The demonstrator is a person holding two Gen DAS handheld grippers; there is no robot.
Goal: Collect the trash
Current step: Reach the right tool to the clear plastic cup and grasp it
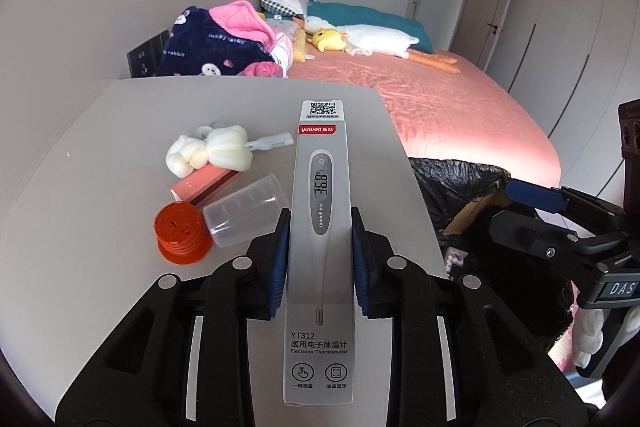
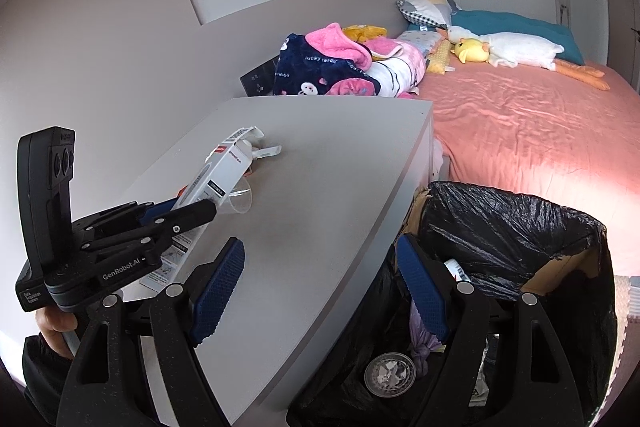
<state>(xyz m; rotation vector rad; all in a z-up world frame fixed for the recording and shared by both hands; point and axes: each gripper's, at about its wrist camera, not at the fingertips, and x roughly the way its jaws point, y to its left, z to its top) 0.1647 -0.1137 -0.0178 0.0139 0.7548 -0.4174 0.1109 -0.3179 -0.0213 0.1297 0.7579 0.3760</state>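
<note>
My left gripper (image 1: 320, 259) is shut on a grey thermometer box (image 1: 320, 227) and holds it above the grey bedside table (image 1: 100, 187). The box also shows in the right wrist view (image 2: 216, 179), tilted up in the left gripper (image 2: 176, 223). On the table lie a white cotton wad (image 1: 208, 151), a pink box (image 1: 208, 183), a clear plastic cup (image 1: 244, 211) and an orange ridged cap (image 1: 180, 231). My right gripper (image 2: 320, 291) is open and empty, over the table's edge beside the black-lined trash bin (image 2: 516, 227). The bin also shows in the left wrist view (image 1: 456, 183).
A bed with a pink sheet (image 2: 540, 131) stands behind the bin. Blankets (image 1: 224, 43) and plush toys (image 1: 360, 39) lie at its head. The bin holds a round foil lid (image 2: 390, 373) and other scraps. Wardrobe doors (image 1: 560, 39) line the right wall.
</note>
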